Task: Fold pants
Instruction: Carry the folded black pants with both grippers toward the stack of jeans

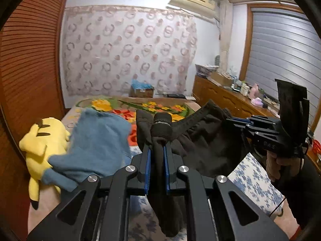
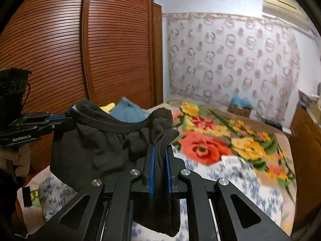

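Observation:
Black pants [image 1: 202, 140] hang in the air above the bed, stretched by the waistband between both grippers. My left gripper [image 1: 157, 150] is shut on one end of the waistband, with black cloth bunched between its blue pads. The right gripper [image 1: 230, 120] shows at the right of the left wrist view, clamped on the other end. In the right wrist view my right gripper [image 2: 159, 152] pinches black fabric of the pants [image 2: 96, 146], and the left gripper [image 2: 64, 118] holds the far end at the left. The legs droop below, mostly hidden.
A blue garment [image 1: 96, 140] and a yellow plush toy [image 1: 42, 140] lie on the bed at the left. A floral blanket [image 2: 220, 140] covers the bed. A slatted wooden wardrobe [image 2: 80, 50] stands close on the left; a cluttered wooden dresser [image 1: 230, 98] runs along the right.

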`<state>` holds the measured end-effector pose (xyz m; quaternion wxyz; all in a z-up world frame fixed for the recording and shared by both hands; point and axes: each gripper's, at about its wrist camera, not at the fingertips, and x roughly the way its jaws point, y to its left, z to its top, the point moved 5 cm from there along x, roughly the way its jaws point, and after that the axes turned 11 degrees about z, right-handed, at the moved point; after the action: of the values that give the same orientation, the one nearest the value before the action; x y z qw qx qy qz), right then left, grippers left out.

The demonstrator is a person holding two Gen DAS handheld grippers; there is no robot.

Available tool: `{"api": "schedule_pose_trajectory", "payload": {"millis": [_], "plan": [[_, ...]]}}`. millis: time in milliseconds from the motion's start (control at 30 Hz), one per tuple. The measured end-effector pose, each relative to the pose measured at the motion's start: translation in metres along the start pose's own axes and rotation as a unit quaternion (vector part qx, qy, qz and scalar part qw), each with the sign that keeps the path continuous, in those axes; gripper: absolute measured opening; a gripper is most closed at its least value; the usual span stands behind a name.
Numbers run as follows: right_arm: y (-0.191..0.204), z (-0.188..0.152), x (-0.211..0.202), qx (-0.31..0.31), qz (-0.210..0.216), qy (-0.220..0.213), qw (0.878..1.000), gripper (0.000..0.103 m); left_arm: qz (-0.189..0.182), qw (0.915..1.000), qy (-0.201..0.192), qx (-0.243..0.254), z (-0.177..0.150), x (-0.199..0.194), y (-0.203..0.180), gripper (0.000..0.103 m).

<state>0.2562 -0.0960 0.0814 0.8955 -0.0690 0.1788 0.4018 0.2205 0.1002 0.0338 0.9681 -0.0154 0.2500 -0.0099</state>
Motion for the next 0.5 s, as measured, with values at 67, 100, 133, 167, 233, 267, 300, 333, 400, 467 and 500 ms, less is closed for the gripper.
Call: {"api": "schedule_pose_trajectory", "payload": {"millis": [67,100,133,167,233,267,300,333,400,467,500], "plan": [[-0.004,0.012,0.016,-0.011,0.005,-0.002,1.0,0.01,0.012,0.9999,-0.003,-0.005,0.006,0.002,0.011,0.012],[-0.006,0.019,0.024,-0.016,0.01,-0.004,1.0,0.01,0.016,0.9998,-0.004,-0.006,0.009,0.004,0.014,0.012],[-0.009,0.02,0.028,-0.02,0.013,-0.006,1.0,0.01,0.022,0.9997,-0.005,-0.008,0.011,0.005,0.019,0.012],[-0.011,0.024,0.035,-0.024,0.016,-0.008,1.0,0.01,0.028,0.9995,-0.007,-0.01,0.014,0.006,0.025,0.012],[-0.015,0.033,0.049,-0.031,0.024,-0.011,0.999,0.01,0.04,0.999,-0.009,-0.016,0.017,0.009,0.034,0.012],[-0.017,0.037,0.057,-0.035,0.027,-0.013,0.999,0.01,0.049,0.9985,-0.009,-0.024,0.018,0.011,0.04,0.012],[-0.019,0.042,0.065,-0.039,0.031,-0.013,0.999,0.01,0.055,0.998,-0.009,-0.031,0.019,0.012,0.045,0.012],[-0.021,0.044,0.07,-0.042,0.034,-0.014,0.998,0.01,0.058,0.9977,-0.008,-0.035,0.019,0.014,0.048,0.012],[-0.024,0.05,0.086,-0.053,0.042,-0.013,0.998,0.01,0.066,0.9969,-0.007,-0.043,0.017,0.015,0.056,0.012],[-0.027,0.056,0.103,-0.066,0.047,-0.011,0.997,0.01,0.075,0.996,-0.005,-0.049,0.014,0.017,0.062,0.012],[-0.029,0.059,0.114,-0.071,0.051,-0.008,0.996,0.01,0.077,0.9956,-0.005,-0.053,0.012,0.017,0.064,0.012]]}}
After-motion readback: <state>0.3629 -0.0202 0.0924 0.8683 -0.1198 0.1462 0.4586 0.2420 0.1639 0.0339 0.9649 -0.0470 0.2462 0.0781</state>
